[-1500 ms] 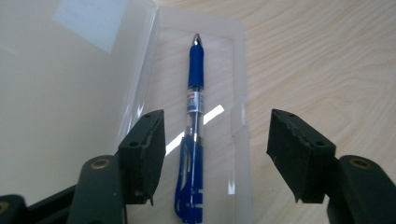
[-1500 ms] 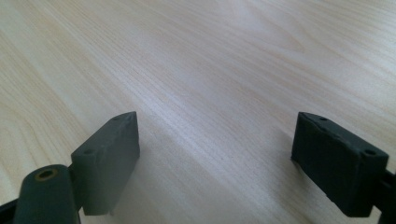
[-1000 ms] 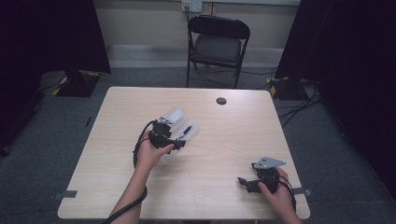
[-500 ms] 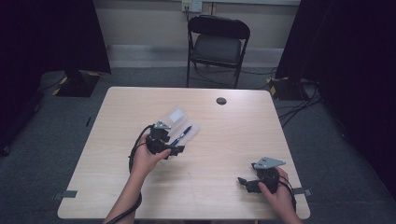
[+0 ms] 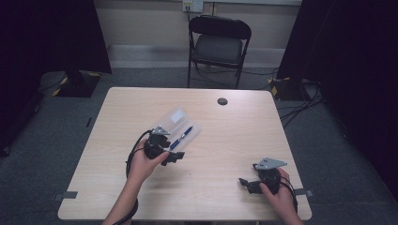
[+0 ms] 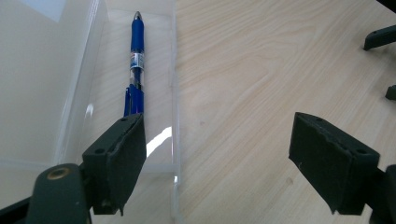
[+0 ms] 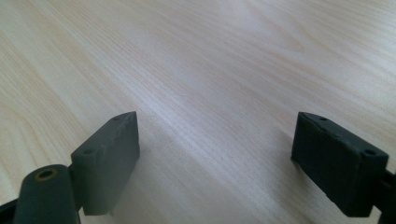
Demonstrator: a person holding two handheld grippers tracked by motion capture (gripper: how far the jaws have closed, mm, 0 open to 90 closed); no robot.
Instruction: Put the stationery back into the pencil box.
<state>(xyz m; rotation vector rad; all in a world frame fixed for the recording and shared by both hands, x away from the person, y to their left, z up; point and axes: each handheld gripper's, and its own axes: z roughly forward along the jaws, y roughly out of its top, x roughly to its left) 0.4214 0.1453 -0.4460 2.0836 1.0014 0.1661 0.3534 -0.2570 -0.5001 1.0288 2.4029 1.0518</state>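
1. Glossy blue pen (image 6: pixel 134 65), slim and round, lies in a clear plastic case (image 6: pixel 70 93) beside the gaping, empty left tongs (image 6: pixel 224 154).
2. Pale woodgrain desk (image 5: pixel 234 140); right tongs (image 7: pixel 224 158) open, empty; grey carpet (image 5: pixel 338 154).

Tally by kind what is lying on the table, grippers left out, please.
Clear plastic case, lid open: 1
Blue ballpoint pen, lying in the case: 1
Small round black disc near the table's far edge: 1
Total: 3
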